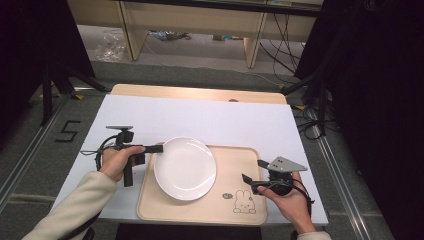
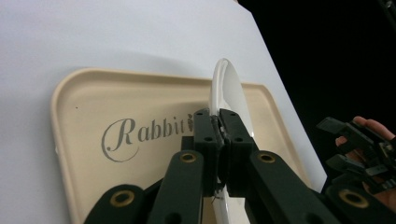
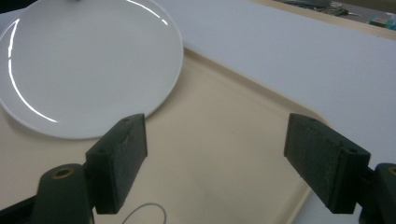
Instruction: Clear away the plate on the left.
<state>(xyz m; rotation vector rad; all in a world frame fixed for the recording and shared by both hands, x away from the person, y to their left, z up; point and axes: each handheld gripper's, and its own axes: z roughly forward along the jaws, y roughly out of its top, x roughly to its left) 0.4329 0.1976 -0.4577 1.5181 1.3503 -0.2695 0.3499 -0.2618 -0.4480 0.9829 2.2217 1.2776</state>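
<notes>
Left gripper (image 1: 159, 148) clamped on white plate (image 1: 185, 168) rim, right gripper (image 1: 254, 173) wide – over tray (image 1: 235, 165).

Tray (image 2: 84, 107) reads "Rabbit"; floor mark (image 1: 67, 131) reads "5".

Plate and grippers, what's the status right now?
Left gripper shut on plate rim. Right gripper open, over tray. Nothing in the way.
</notes>
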